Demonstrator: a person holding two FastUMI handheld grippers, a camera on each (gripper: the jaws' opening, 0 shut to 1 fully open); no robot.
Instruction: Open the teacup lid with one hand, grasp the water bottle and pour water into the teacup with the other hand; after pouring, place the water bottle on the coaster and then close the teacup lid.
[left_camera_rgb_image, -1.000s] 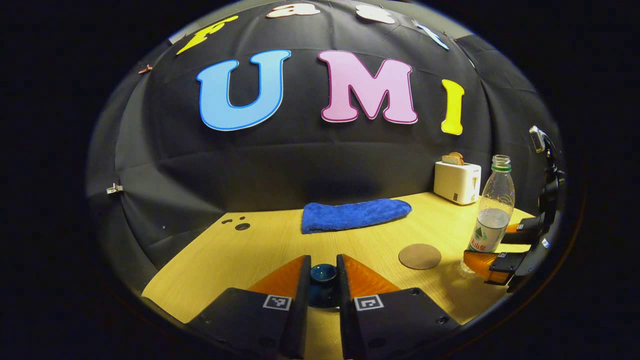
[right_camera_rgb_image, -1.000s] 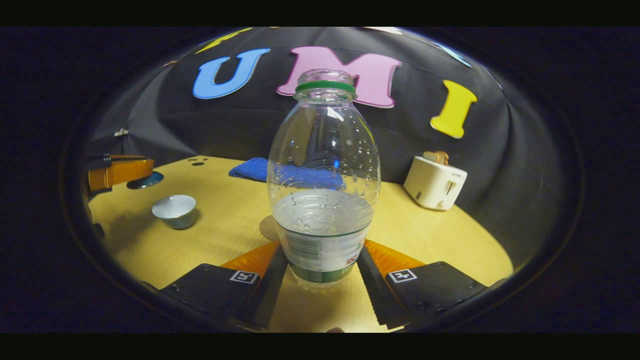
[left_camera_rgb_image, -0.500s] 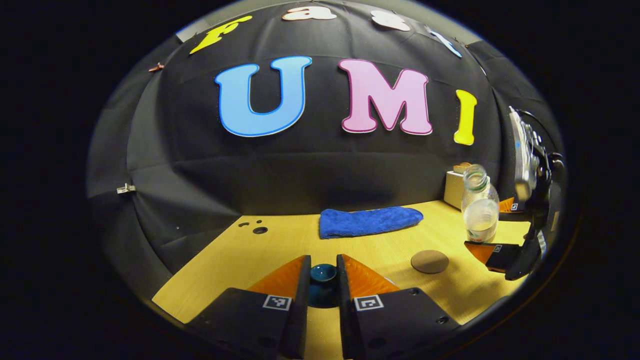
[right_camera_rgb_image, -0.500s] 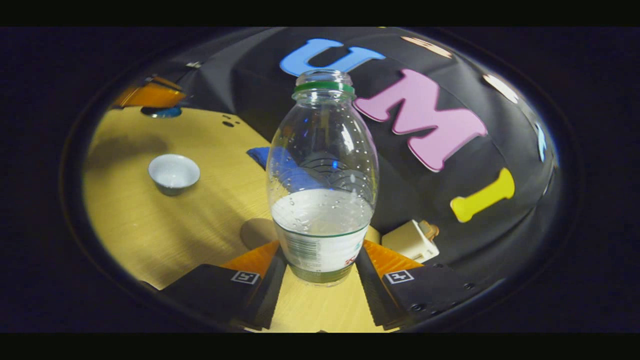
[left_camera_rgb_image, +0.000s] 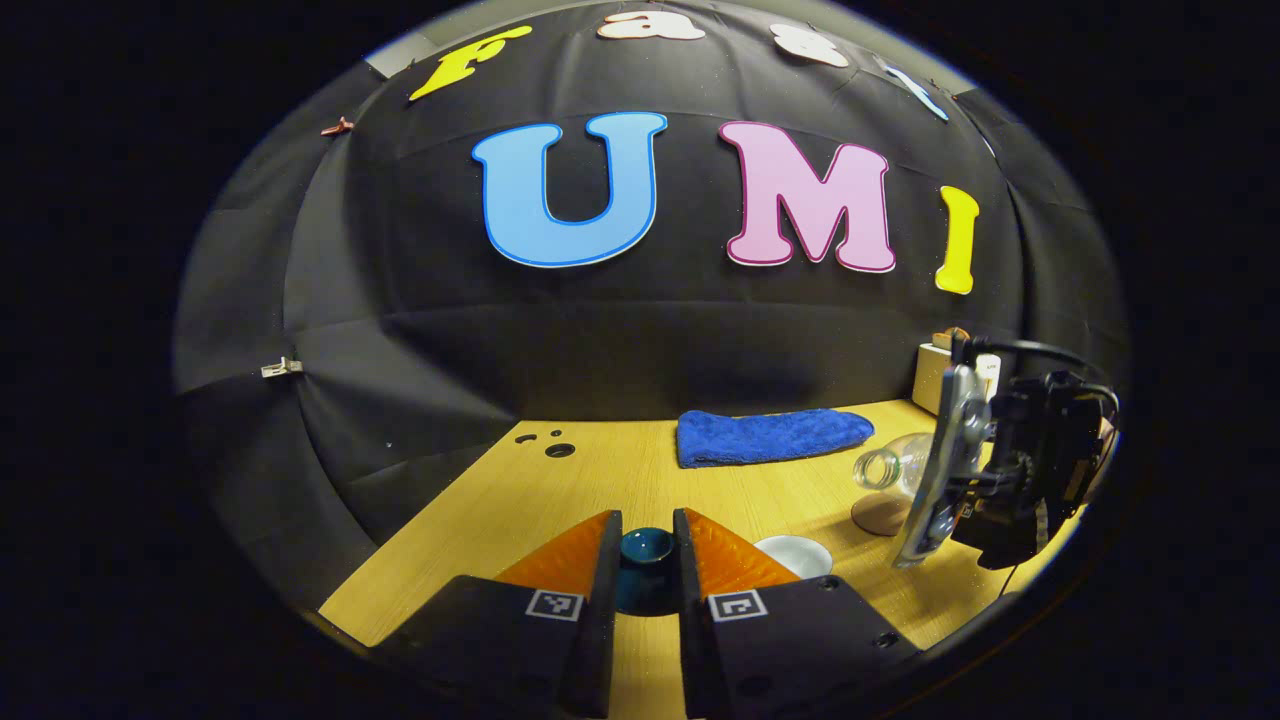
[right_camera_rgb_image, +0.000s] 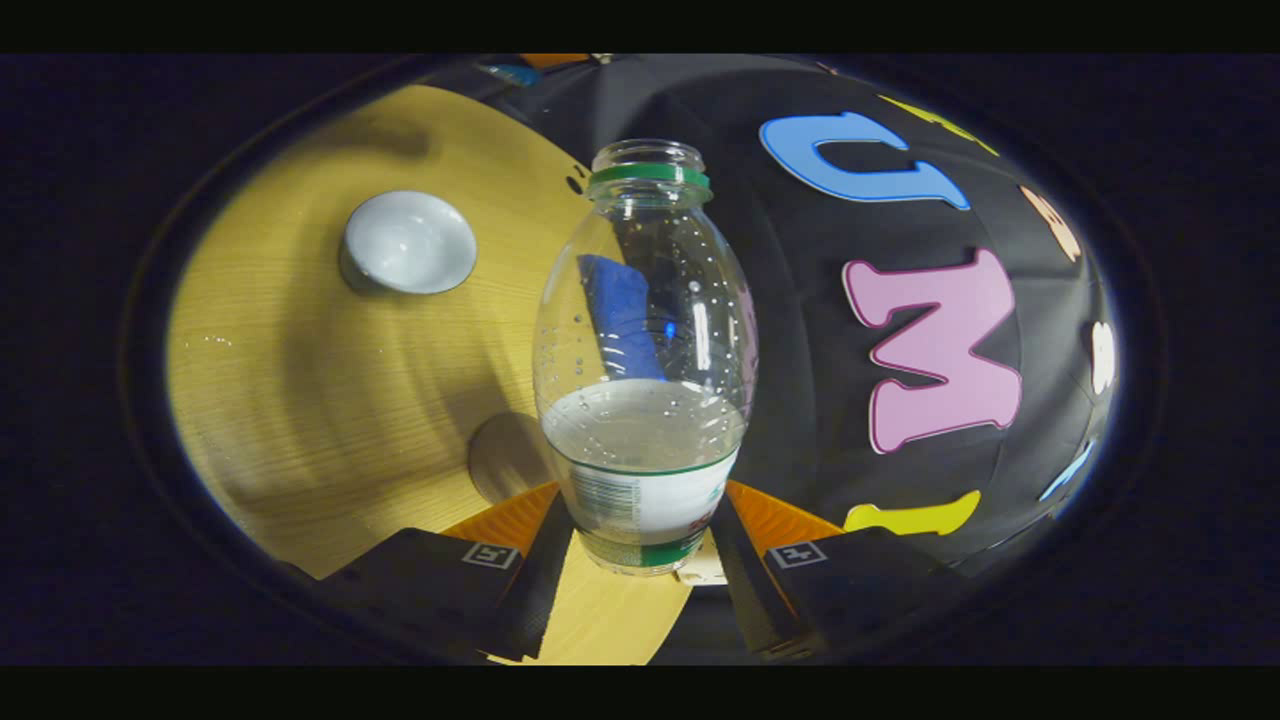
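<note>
Left gripper (left_camera_rgb_image: 645, 560): clamped on the teacup lid (left_camera_rgb_image: 646, 548), a small dark blue piece pinched between both fingers and held above the wooden table (left_camera_rgb_image: 600, 480).
Right gripper (right_camera_rgb_image: 640, 545): closed around the lower, labelled part of the water bottle (right_camera_rgb_image: 645, 370), both fingers pressed on its sides. In the left gripper view it's seen at far right (left_camera_rgb_image: 1000, 480), tipped over sideways.
Water bottle: uncapped, green ring at the neck, roughly half full. In the left gripper view the bottle (left_camera_rgb_image: 890, 465) is seen lying close to horizontal, mouth pointed toward the teacup but short of it; no water stream can be made out.
Teacup (right_camera_rgb_image: 408, 243): white, open, sat on the table. In the left gripper view it's found just right of the left gripper's fingers (left_camera_rgb_image: 795, 556).
Coaster (right_camera_rgb_image: 505, 458): round, brown, flat on the table, partly hidden behind the bottle, nothing resting on it.
Blue towel (left_camera_rgb_image: 770, 437): laid along the back of the table.
Toaster (left_camera_rgb_image: 935, 375): pale, tucked in the far right corner, mostly blocked by the right gripper.
</note>
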